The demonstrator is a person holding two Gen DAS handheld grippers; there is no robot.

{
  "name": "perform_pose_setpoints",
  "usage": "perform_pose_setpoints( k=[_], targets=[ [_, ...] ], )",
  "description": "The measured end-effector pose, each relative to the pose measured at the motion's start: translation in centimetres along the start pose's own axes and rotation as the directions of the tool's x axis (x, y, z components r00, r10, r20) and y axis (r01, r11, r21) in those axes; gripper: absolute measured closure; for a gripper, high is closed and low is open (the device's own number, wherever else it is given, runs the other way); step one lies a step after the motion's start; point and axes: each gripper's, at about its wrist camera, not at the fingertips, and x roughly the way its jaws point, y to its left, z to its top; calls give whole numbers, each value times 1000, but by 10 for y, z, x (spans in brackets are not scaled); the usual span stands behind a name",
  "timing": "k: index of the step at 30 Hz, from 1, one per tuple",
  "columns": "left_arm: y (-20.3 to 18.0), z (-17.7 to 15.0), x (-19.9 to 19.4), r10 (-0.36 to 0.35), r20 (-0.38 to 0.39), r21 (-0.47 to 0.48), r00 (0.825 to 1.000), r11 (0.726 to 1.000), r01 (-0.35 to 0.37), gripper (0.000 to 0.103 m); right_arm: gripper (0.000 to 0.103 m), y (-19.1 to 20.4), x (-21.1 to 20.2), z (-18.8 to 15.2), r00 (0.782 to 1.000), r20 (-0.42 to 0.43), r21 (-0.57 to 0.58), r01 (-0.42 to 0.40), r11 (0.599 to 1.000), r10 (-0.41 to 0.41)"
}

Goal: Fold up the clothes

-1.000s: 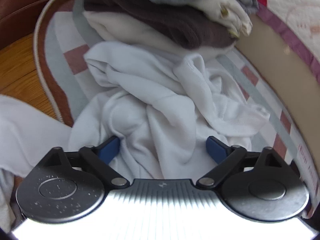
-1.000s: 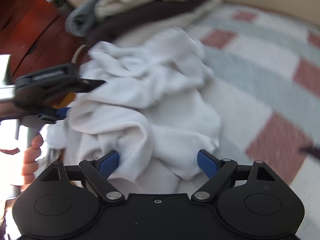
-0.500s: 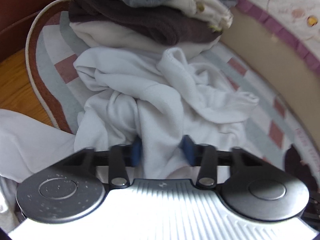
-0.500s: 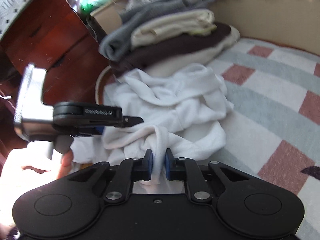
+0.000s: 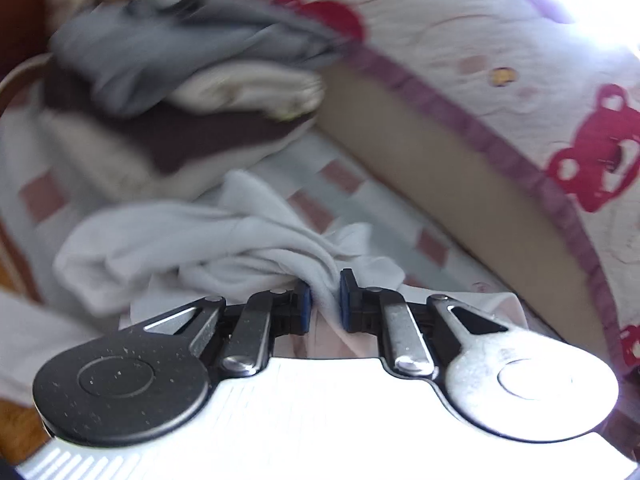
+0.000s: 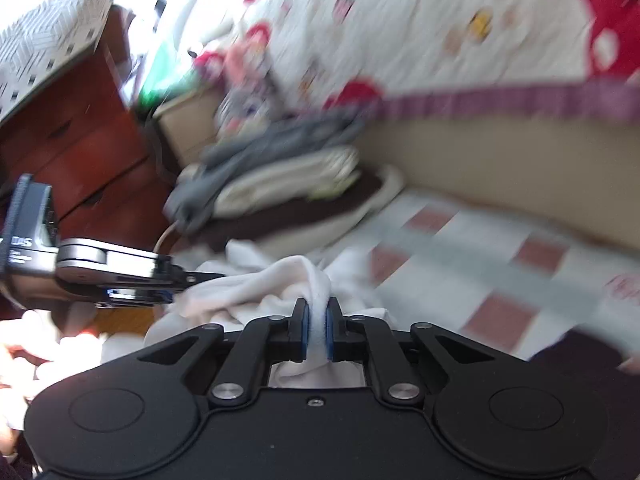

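A crumpled white garment (image 5: 192, 240) hangs bunched above the checked mat (image 5: 344, 176). My left gripper (image 5: 325, 300) is shut on a fold of it. My right gripper (image 6: 317, 322) is shut on another fold of the same white garment (image 6: 256, 284). The left gripper also shows in the right wrist view (image 6: 188, 280), at the left, pinching the cloth's other side. Both views are blurred by motion.
A stack of folded clothes (image 5: 192, 92), grey, cream, dark brown and off-white, sits at the mat's far end and also shows in the right wrist view (image 6: 280, 176). A bed with a patterned quilt (image 5: 520, 92) runs along the right. A wooden dresser (image 6: 80, 148) stands left.
Both grippers closed on the white garment and lifted it off the mat. The views tilted upward, showing more of the bed and quilt.
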Motion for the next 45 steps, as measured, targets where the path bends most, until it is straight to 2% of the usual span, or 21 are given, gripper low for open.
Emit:
perform_pose_setpoints(
  k=[4, 7, 9, 10, 11, 12, 13, 15, 17, 18, 20, 21, 23, 25, 30, 33, 35, 37, 39, 43, 45],
  targets=[
    [-66, 36, -6, -171, 47, 96, 984, 981, 166, 90, 93, -25, -54, 34, 985, 139, 17, 101, 995, -102],
    [-123, 49, -8, -275, 56, 236, 960, 938, 255, 90, 93, -40, -98, 56, 952, 233, 1, 203, 979, -197],
    [-154, 42, 6, -320, 0, 316, 947, 899, 304, 82, 93, -63, -123, 62, 935, 232, 56, 261, 964, -267],
    [-167, 37, 17, -334, -40, 352, 942, 878, 326, 64, 93, -81, -130, 61, 932, 196, 113, 288, 951, -306],
    [-172, 25, 33, -273, -66, 376, 960, 884, 277, 33, 93, -103, -130, 54, 920, 143, 160, 343, 925, -366],
    [-176, 13, 49, -208, -89, 401, 974, 888, 226, 22, 92, -125, -130, 46, 901, 85, 198, 403, 894, -425],
    [-168, 10, 56, -188, -98, 393, 977, 895, 212, 17, 91, -145, -123, 34, 864, 4, 177, 494, 851, -503],
    [-152, 3, 69, -153, -114, 376, 982, 908, 185, 17, 87, -183, -100, 1, 718, -194, 38, 686, 727, -668],
    [-136, -3, 82, -117, -131, 359, 985, 920, 157, 18, 86, -217, -95, -35, 603, -351, 19, 770, 638, -717],
    [-128, -6, 89, -99, -139, 351, 985, 926, 143, 18, 86, -227, -105, -48, 617, -385, 91, 766, 637, -687],
    [-112, -12, 102, -64, -157, 334, 986, 936, 114, 18, 86, -231, -126, -61, 695, -361, 227, 712, 664, -622],
    [-104, -15, 108, -46, -166, 326, 985, 940, 99, 18, 77, -230, -135, -65, 729, -337, 280, 682, 676, -596],
    [-88, -21, 122, -11, -184, 310, 983, 948, 69, 18, 63, -221, -135, -65, 760, -312, 310, 649, 695, -571],
    [-71, -27, 135, 24, -203, 295, 979, 955, 38, 18, 60, -208, -128, -62, 791, -297, 297, 608, 736, -534],
    [-67, -37, 141, -8, -271, 253, 963, 964, 79, 18, 42, -166, -106, -63, 861, -231, 177, 495, 851, -453],
    [-64, -43, 144, -28, -310, 227, 950, 969, 103, 21, 39, -157, -84, -72, 856, -283, 95, 473, 876, -432],
    [-62, -47, 147, -42, -336, 208, 941, 971, 118, 37, 37, -152, -70, -80, 808, -316, -24, 517, 856, -497],
    [-61, -51, 149, -56, -361, 190, 931, 973, 133, 40, 37, -157, -63, -86, 746, -320, -94, 589, 803, -584],
    [-58, -52, 150, -63, -366, 183, 928, 973, 138, 50, 37, -168, -69, -85, 725, -308, -59, 632, 773, -616],
    [-53, -50, 150, -62, -340, 193, 939, 972, 134, 58, 37, -185, -76, -76, 765, -286, 46, 613, 789, -577],
    [-50, -49, 152, -73, -338, 168, 938, 976, 137, 58, 38, -189, -63, -75, 763, -297, -5, 600, 800, -574]
  ],
)
